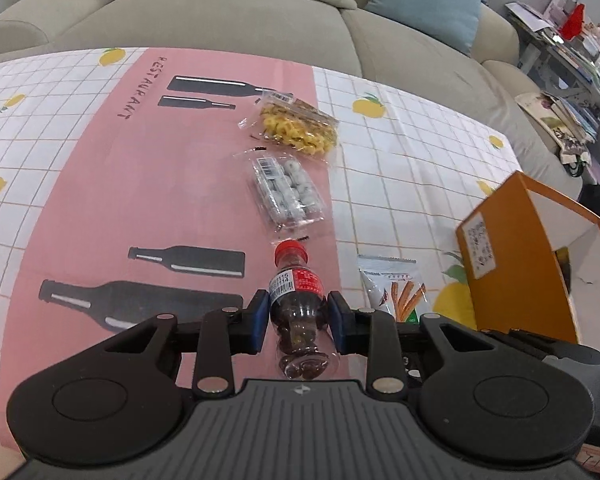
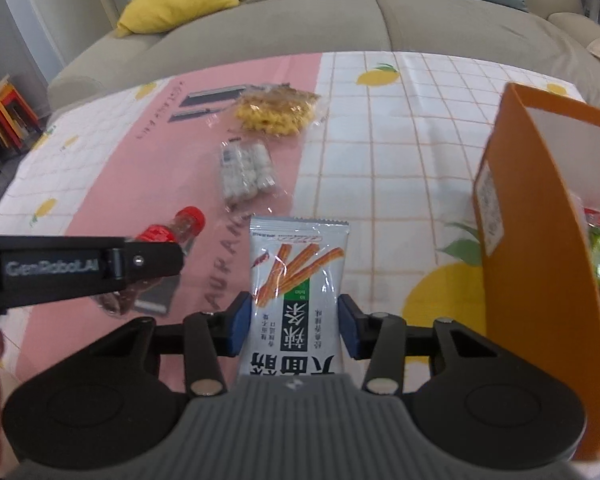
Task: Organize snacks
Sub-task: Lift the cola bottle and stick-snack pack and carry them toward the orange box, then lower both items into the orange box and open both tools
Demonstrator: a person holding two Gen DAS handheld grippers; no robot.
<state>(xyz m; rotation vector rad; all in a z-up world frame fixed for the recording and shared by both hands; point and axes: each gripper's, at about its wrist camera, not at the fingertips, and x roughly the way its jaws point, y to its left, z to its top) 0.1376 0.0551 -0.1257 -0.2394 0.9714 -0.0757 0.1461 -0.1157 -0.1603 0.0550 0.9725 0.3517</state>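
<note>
Two claws, left claw (image 1: 299, 322) clamping ribbed plastic bottle (image 1: 298, 312), right claw (image 2: 296, 326) clamping glossy foil packet (image 2: 296, 292).

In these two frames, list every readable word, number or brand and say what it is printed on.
"RESTAURANT": pink tablecloth.
"GenRobot.AI": side of left claw, right wrist view.
"115", "114": cola bottle label, beside its barcode.
Large Chinese characters: snack packet; shown upside down, not transcribed.
Orange box sticker: too small.
Grey candy pack barcode digits: too small.
</note>
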